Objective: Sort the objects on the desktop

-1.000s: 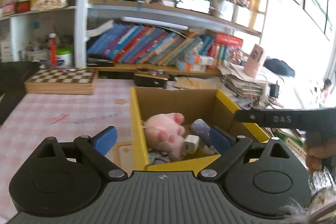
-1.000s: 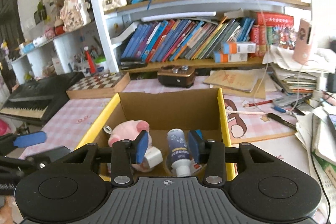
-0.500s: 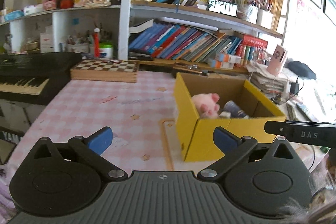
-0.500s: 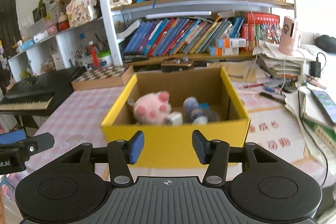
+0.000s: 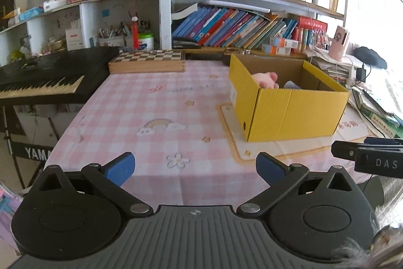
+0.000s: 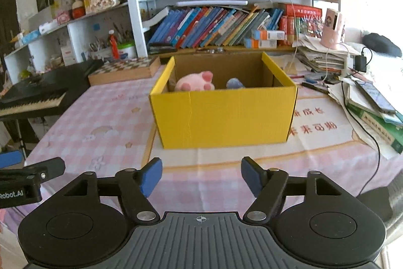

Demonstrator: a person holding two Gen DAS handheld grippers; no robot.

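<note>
Yellow corrugated box (image 6: pixel 224 115) mid-worktop (image 6: pixel 105 122), pink gingham cloth. Fuzzy pink plush (image 6: pixel 195 85) inside, far left. Left gripper (image 5: pixel 195 167) jaws wide, empty. Right gripper (image 6: pixel 201 175) jaws just opening, empty.

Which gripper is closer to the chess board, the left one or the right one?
Left. The left gripper hangs at the table's near edge on the chess board's side. The right gripper faces the yellow box, with the board off to its left.
</note>
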